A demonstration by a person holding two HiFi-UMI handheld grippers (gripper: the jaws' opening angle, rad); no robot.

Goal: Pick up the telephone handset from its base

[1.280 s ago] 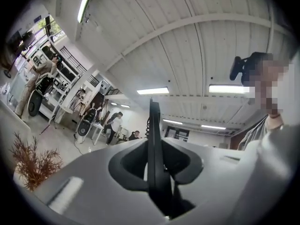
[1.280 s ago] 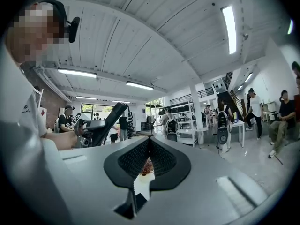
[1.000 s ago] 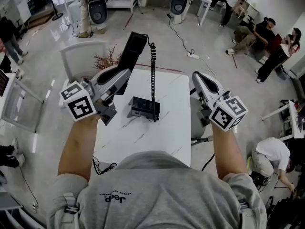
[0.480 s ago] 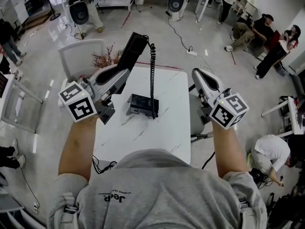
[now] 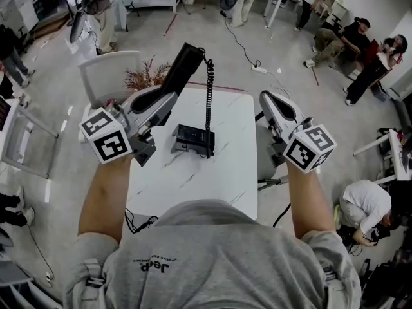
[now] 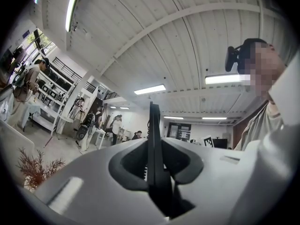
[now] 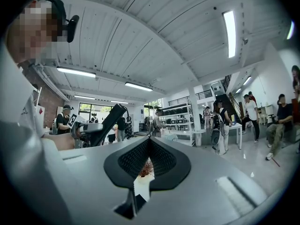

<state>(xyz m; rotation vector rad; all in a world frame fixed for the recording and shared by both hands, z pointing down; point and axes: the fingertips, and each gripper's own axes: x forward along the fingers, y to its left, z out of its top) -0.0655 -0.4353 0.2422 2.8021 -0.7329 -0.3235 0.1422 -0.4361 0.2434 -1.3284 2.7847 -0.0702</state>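
**A:** Setting and surface?
**B:** Open hall with a pale floor and people standing or seated round the edges. At centre, a white, marble-veined worktop (image 5: pixel 193 179). Beyond its far left corner are a white chair (image 5: pixel 106 76) and a reddish dried plant (image 5: pixel 143 80).

**A:** Item one, the telephone base?
**B:** Telephone base (image 5: pixel 193 140), black, resting on the worktop near the far edge with its cradle vacated. It is too small here to make out the keys.

**A:** Item two, the handset?
**B:** Telephone handset (image 5: pixel 182 66), black, raised well clear of the base and tilted, upper end away from the person. A coiled cord (image 5: pixel 208 95) hangs from that upper end. It seems to meet the base at its right side.

**A:** Left gripper?
**B:** Left gripper (image 5: pixel 168 100) has its jaws clamped on the handset's lower part. The left gripper view shows the handset edge-on between the pads.

**A:** Right gripper?
**B:** Right gripper (image 5: pixel 266 100) is held beside the worktop's right edge. Its jaws are together at the tips with nothing between them.
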